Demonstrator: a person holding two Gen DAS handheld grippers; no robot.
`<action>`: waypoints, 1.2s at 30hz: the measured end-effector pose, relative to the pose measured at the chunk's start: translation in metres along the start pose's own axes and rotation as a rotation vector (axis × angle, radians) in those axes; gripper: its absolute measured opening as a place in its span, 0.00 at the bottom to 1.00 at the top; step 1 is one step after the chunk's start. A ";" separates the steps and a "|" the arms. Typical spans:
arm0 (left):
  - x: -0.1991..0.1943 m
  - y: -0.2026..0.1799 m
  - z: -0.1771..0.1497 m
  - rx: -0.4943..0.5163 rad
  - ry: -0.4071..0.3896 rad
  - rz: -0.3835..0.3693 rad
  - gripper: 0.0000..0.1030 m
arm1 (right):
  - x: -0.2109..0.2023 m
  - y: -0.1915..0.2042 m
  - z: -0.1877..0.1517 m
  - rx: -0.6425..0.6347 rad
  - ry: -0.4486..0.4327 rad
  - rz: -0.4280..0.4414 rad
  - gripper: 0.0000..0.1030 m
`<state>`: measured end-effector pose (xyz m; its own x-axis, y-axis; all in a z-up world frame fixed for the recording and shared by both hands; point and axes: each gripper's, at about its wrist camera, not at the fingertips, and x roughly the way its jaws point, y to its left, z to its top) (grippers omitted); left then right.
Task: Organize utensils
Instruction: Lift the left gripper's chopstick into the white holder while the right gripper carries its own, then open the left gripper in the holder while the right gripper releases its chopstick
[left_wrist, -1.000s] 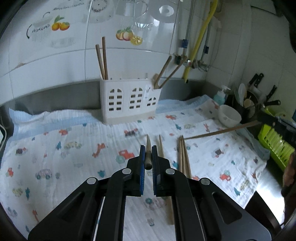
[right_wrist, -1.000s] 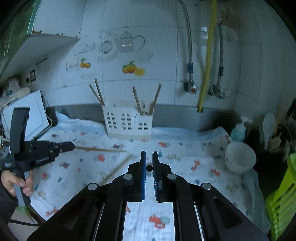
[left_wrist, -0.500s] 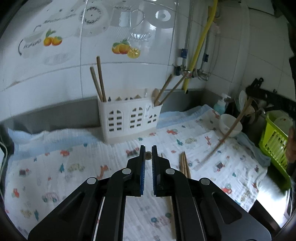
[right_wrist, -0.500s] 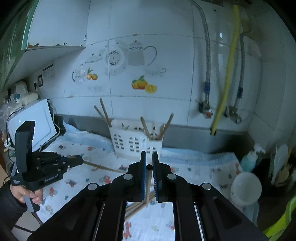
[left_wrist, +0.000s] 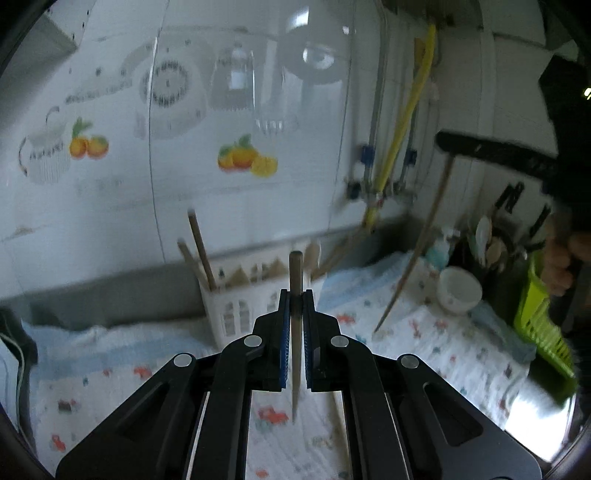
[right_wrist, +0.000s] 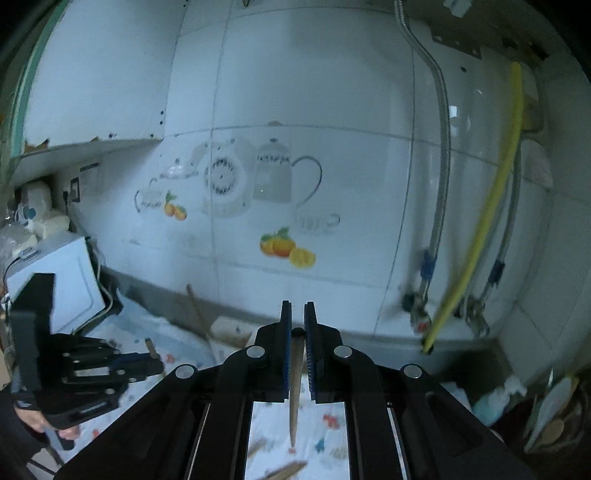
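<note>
**Asker:** What did each hand hold, and why that way?

**Describer:** Each hand carried black two-finger tongs with blue ribbed pads. The left gripper (left_wrist: 294, 295) was clamped on a wooden chopstick (left_wrist: 295, 317), thick blunt end up, thin tip hanging below the jaws. The right gripper (right_wrist: 297, 334) pinched a second chopstick (right_wrist: 295, 384) the same way. Seen from the left camera, that second stick dangled long and slanted above the cloth. Holding them near the thick end, tips down, probably suited dropping them point-first into a holder.

**Asker:** Where was the holder?

**Describer:** A white plastic utensil caddy (left_wrist: 236, 314) stood on the counter against the tiled wall, just beyond the left tongs. It had small arched cut-outs in its front, and a few chopsticks already leaned out of it. Both held sticks were in the air above the counter, not yet at it.

**Asker:** And the surfaces?

**Describer:** A soft white cloth (left_wrist: 436, 343) printed with small coloured cars covered the counter. The wall was glossy white tile with fruit and teapot decals. The pictures were blurred, so I could not count the loose sticks on the cloth; at least one lay below the right tongs.
</note>
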<state>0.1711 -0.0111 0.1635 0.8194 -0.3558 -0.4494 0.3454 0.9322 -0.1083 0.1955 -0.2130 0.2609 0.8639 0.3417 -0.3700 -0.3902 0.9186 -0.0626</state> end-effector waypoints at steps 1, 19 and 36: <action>-0.002 0.001 0.008 0.004 -0.015 0.003 0.05 | 0.004 0.000 0.004 -0.004 -0.004 -0.005 0.06; 0.018 0.028 0.119 0.013 -0.228 0.114 0.05 | 0.102 -0.017 0.056 0.005 -0.044 -0.011 0.06; 0.074 0.054 0.100 -0.037 -0.135 0.143 0.05 | 0.148 -0.018 0.017 0.018 0.046 0.011 0.06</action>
<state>0.2957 0.0064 0.2131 0.9135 -0.2232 -0.3400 0.2063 0.9747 -0.0857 0.3352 -0.1753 0.2230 0.8439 0.3422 -0.4131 -0.3931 0.9185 -0.0421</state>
